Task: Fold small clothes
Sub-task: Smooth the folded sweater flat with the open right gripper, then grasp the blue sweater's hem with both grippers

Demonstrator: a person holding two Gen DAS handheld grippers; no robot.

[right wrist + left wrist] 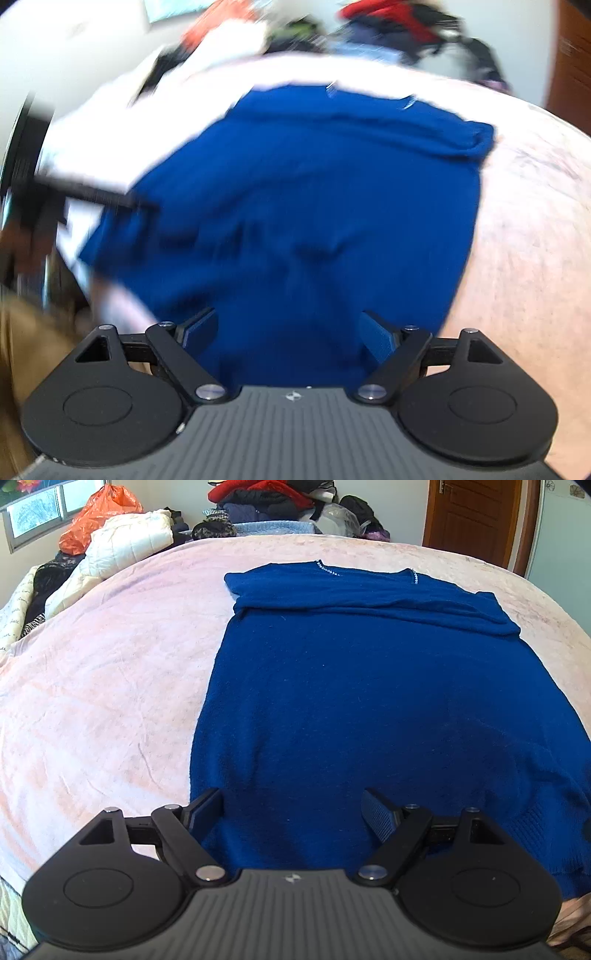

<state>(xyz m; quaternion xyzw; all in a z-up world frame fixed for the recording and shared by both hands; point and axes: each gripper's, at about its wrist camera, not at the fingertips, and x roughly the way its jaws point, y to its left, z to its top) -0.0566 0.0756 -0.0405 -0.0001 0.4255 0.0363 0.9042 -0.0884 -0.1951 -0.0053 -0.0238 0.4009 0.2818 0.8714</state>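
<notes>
- Left wrist view: the left claw hangs spread wide with nothing pinched, its fingers above the near hem of the deep-blue knitted sweater. The sweater lies flat on the pale pink bedspread ahead of the claw, sleeves folded across its far end.
- Right wrist view, blurred: the right claw is spread wide too, empty, over the same sweater; the bedspread shows to its right.
</notes>
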